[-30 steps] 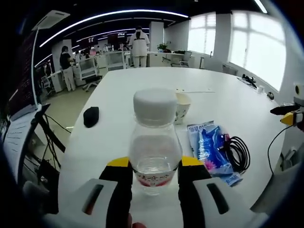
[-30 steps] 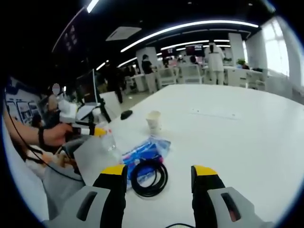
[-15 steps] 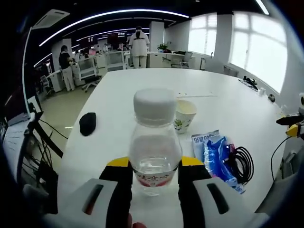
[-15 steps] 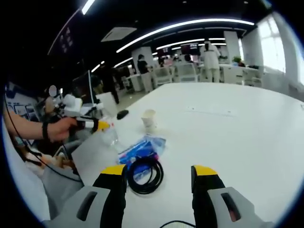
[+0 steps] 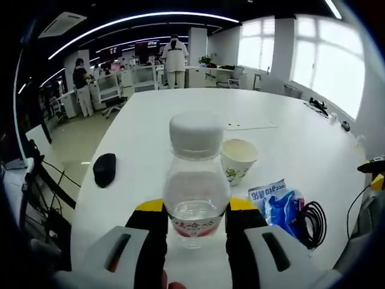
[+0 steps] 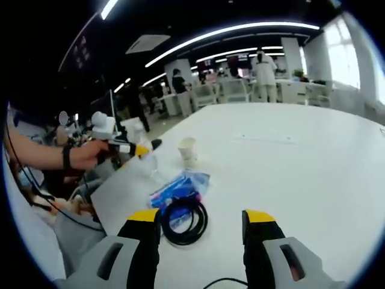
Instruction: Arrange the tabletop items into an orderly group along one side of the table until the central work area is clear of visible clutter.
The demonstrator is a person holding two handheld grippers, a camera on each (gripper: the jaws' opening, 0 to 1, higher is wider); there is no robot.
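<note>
My left gripper (image 5: 197, 208) is shut on a clear water bottle (image 5: 196, 180) with a white cap, held above the white table (image 5: 168, 114). Behind it stands a paper cup (image 5: 238, 159); a blue packet (image 5: 278, 205) and a coiled black cable (image 5: 313, 217) lie to the right. A black mouse (image 5: 104, 169) rests at the left. In the right gripper view my right gripper (image 6: 201, 220) is open over the table, just behind the black cable (image 6: 183, 214) and the blue packet (image 6: 175, 188). The paper cup (image 6: 188, 149) stands farther off. The left gripper (image 6: 123, 149) holds the bottle (image 6: 146, 162) at the table's left edge.
A person's hand and forearm (image 6: 54, 158) hold the left gripper. A thin black cord (image 6: 219, 282) lies near my right gripper. Office desks, chairs and standing people (image 5: 175, 57) fill the far room. The table's right half (image 6: 313, 162) is bare white.
The left gripper with the bottle has shifted left and back along the table edge; cup, packet and cable now sit lower right in its view. The right gripper has barely moved.
</note>
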